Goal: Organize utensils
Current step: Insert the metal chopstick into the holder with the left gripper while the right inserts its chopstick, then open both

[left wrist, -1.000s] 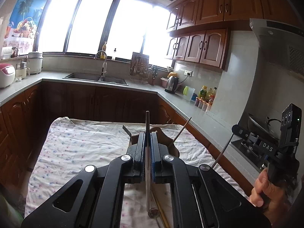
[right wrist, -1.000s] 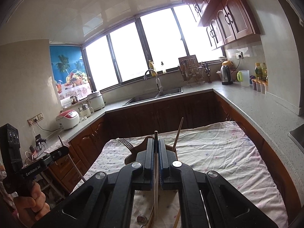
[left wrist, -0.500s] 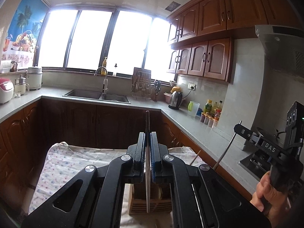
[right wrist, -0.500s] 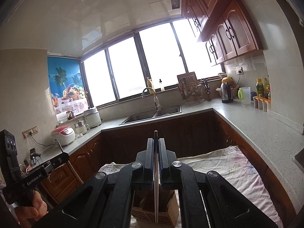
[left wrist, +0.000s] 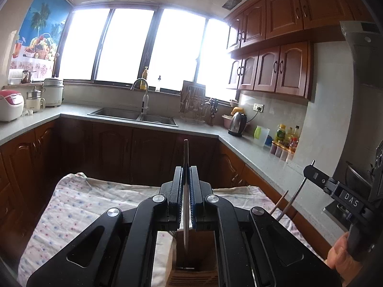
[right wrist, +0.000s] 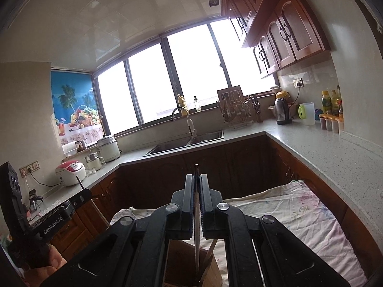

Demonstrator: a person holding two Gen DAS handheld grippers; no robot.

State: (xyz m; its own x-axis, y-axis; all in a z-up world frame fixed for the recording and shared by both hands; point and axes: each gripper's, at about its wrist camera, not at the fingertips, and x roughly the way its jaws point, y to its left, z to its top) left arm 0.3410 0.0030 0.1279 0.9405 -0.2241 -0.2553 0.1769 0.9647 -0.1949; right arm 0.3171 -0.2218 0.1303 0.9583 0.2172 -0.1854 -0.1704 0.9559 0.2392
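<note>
My left gripper (left wrist: 186,174) is shut on a thin metal utensil handle (left wrist: 185,157), held upright; its lower end hangs in the open top of a wooden utensil holder (left wrist: 191,258) just below the jaws. My right gripper (right wrist: 196,181) is shut on a pale chopstick-like stick (right wrist: 196,236) that points down into the same wooden holder (right wrist: 182,260), where another stick (right wrist: 210,251) leans. The right gripper also shows in the left wrist view (left wrist: 311,172) with its stick (left wrist: 293,202). The left gripper shows at the left edge of the right wrist view (right wrist: 82,190).
The holder stands on a table with a floral cloth (left wrist: 79,205), also seen in the right wrist view (right wrist: 308,217). Wooden cabinets and a grey counter (left wrist: 253,153) wrap around, with a sink (left wrist: 134,116), kettle (left wrist: 237,124) and bottles (left wrist: 287,141).
Both grippers tilted up, so the table and holder slid down in view. The utensil ends now hang in the holder's top. Both grips stayed shut.
</note>
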